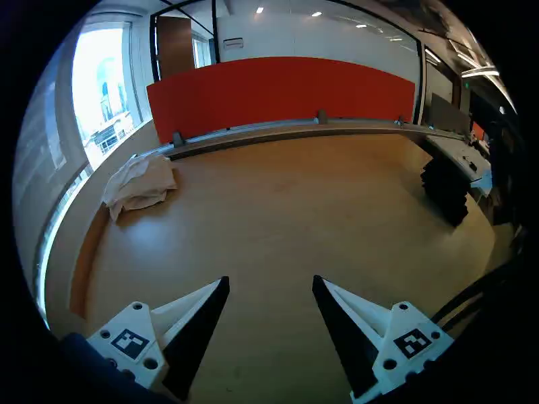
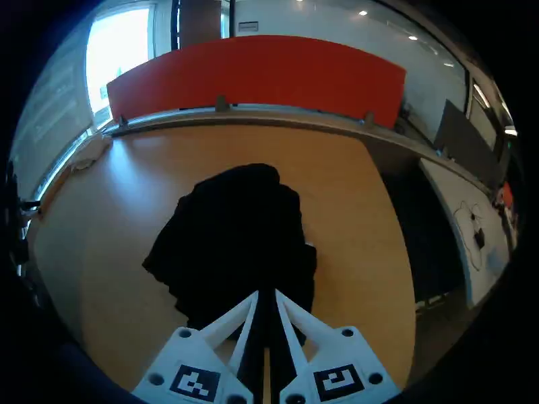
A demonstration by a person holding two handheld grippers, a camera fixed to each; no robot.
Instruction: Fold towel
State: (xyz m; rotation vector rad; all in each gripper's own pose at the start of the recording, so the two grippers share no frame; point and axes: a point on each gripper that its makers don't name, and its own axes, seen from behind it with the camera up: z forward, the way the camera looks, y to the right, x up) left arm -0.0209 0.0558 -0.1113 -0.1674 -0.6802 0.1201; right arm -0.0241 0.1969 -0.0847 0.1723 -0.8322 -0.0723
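The left tool (image 1: 270, 277) hangs spread over the table (image 1: 290, 202), the right tool (image 2: 267, 292) pinches the black towel (image 2: 236, 229), white cloth (image 1: 139, 185) near red divider (image 1: 283, 91).

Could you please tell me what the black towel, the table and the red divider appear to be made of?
Towel: soft matte fabric, judging by its limp folds.
Table: likely wood laminate, with grain and a faint sheen.
Divider: unclear, smooth matte red panel.

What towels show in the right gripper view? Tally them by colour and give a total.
White towel: 1
Black towel: 1
Total: 2
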